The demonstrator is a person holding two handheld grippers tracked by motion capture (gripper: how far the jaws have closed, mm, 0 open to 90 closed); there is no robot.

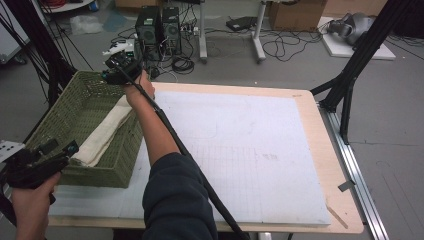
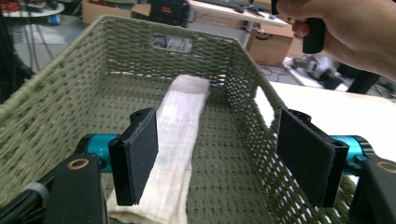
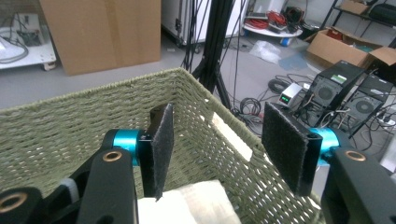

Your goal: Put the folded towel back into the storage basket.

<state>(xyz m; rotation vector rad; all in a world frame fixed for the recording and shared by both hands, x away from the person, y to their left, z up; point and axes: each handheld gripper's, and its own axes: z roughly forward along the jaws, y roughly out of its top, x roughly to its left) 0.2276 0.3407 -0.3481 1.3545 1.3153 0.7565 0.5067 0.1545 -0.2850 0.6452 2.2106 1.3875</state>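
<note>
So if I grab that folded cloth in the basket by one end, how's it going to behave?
The cloth looks soft and thin, so it will probably droop and unfold. It seems light. Its far end leans on the basket wall and may drag there.

You are working at a table [image 1: 310,150] with a woven basket [image 1: 65,115] sitting at its left edge. A folded cloth [image 1: 107,132] is lying lengthwise inside the basket, along its right wall. Your left gripper [image 1: 50,152] is hovering at the basket's near end, its jaws straddling the right wall. Your right gripper [image 1: 120,70] is hanging over the far right corner, above the cloth's far end. Behind the table, two computer towers [image 1: 157,27] are standing on the floor among cables.
</note>
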